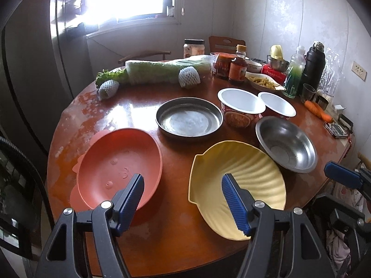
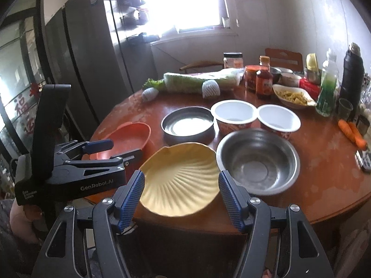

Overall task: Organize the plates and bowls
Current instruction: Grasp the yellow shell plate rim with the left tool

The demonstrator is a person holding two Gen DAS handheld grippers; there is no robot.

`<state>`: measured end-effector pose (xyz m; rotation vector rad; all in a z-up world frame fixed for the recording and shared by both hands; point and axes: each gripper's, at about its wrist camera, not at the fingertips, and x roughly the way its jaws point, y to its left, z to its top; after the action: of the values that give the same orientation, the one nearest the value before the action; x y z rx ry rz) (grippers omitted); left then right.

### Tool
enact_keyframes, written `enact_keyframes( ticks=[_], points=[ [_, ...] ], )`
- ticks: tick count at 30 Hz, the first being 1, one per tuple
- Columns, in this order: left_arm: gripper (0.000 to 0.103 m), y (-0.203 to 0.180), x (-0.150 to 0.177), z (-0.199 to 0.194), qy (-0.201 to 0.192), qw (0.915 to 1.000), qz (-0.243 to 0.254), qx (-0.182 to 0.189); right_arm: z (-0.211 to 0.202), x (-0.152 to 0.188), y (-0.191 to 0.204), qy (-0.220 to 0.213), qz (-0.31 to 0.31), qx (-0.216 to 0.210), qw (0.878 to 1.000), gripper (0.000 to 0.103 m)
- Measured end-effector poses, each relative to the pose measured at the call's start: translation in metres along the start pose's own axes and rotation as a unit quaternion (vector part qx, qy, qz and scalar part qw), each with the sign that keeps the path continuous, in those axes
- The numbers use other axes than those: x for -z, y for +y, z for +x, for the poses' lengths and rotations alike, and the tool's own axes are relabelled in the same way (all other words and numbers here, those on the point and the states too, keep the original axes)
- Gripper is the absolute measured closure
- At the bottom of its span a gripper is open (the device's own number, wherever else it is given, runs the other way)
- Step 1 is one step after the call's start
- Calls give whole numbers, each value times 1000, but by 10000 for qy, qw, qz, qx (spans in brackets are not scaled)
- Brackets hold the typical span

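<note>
Black angular frames on both grippers, left gripper (image 1: pixel 182 199) and right gripper (image 2: pixel 181 193); ribbed blue pads (image 2: pixel 132 199), silver pivot screws (image 2: pixel 106 201), "GenRobot.AI" printed in white on the left one's side.

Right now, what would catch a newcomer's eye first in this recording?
The ribbed yellow shell-shaped plate at the round wooden table's near edge, between the salmon-pink oval plastic bowl and the round steel bowl. Both the left gripper and the right gripper hover open above the dishes.
</note>
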<state>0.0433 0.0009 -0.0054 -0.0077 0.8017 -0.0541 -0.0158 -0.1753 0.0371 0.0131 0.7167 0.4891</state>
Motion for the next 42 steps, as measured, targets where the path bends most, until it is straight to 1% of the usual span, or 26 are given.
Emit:
enact_keyframes(
  ticks=[3,6,12,14,18,23,25,29,31,33,35,36,41,42],
  points=[
    [34,3,2,5,67,10000,-14,-13,1,5,0,11,6,7,10000,35],
    [34,3,5,11,150,9999,-24,31,4,10,-2,45,-2,109,9999,35],
    [34,-1,9,23,258,9996,2,123,21,21,-15,300,225,321,9988,35],
    [34,-1,9,27,282,9995,-19,163,26,23,-17,382,278,313,9984,35],
    [34,-3,11,33,311,9993,-19,198,32,25,-17,400,278,287,9984,35],
    [34,-8,13,41,385,9990,18,245,41,28,-17,440,265,281,9983,40],
    [34,-8,12,43,397,9989,20,253,45,30,-16,465,233,292,9982,43],
    [34,-9,13,46,400,9989,16,263,52,32,-17,524,231,279,9980,44],
    [37,-10,14,48,389,9990,23,195,56,32,-17,540,230,258,9979,44],
    [43,-12,15,50,408,9989,50,213,59,32,-17,557,219,276,9978,46],
    [44,-14,16,51,421,9988,76,235,62,32,-17,567,216,260,9978,47],
    [48,-14,17,52,434,9987,79,242,64,32,-17,593,216,265,9977,47],
    [50,-13,19,58,464,9985,42,282,73,32,-16,632,164,264,9975,48],
    [51,-12,19,59,481,9984,22,298,74,32,-17,632,159,274,9975,49]
  ],
)
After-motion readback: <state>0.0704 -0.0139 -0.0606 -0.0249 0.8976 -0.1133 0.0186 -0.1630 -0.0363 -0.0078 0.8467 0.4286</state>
